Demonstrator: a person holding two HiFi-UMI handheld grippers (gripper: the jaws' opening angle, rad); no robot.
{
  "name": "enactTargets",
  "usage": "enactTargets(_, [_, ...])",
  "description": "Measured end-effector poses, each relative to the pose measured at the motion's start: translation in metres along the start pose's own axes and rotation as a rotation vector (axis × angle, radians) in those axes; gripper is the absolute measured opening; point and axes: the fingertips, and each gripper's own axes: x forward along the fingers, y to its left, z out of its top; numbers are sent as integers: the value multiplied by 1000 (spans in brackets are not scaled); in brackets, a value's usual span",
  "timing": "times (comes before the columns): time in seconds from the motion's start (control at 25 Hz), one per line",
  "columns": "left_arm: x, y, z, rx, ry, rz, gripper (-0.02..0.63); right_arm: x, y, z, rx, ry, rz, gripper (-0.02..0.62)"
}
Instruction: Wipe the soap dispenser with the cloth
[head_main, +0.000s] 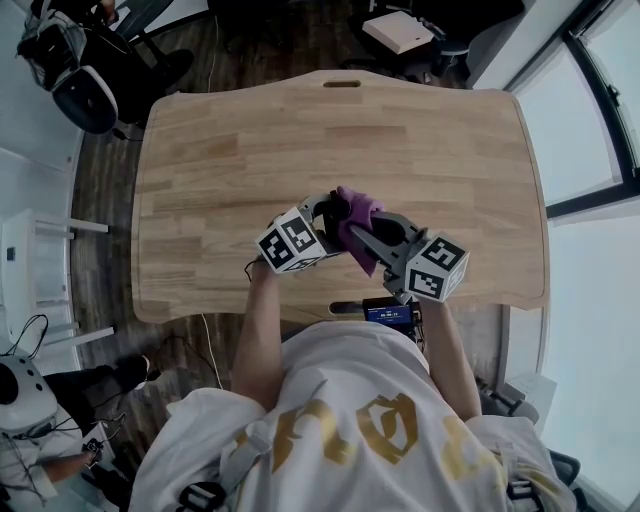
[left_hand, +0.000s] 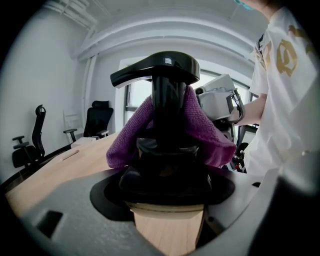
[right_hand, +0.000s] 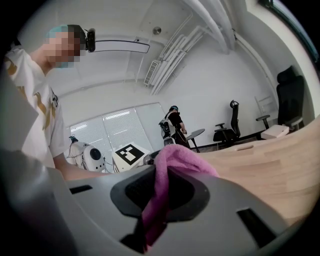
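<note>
The person's arms are bent and reach forward. The left claw (left_hand: 168, 182) and the right claw (right_hand: 159, 200) meet close together over the near side of the table (head_main: 430, 150). The left claw is squeezed on the bottom part of the soap dispenser (left_hand: 169, 95). It is black and shiny, with a round neck and a flat pump top. The right claw pinches the cloth (right_hand: 172, 160). The cloth is purple, soft and fuzzy, and it wraps round the back of the dispenser's neck. The table is pale wood with rounded corners.
</note>
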Motion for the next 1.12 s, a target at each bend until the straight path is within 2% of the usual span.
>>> enactTargets(0.48, [0,-8,5,8,-2,-16,362,-6,-5,9,64,-64,6,52])
enactTargets(0.88, [0,-9,4,9,3,-24,364,-5,-12,14,57,-77,-2,52])
enactTargets(1.12, [6,-18,1,63,45,-57,363,-7,-24,16,102,-116,-9,52])
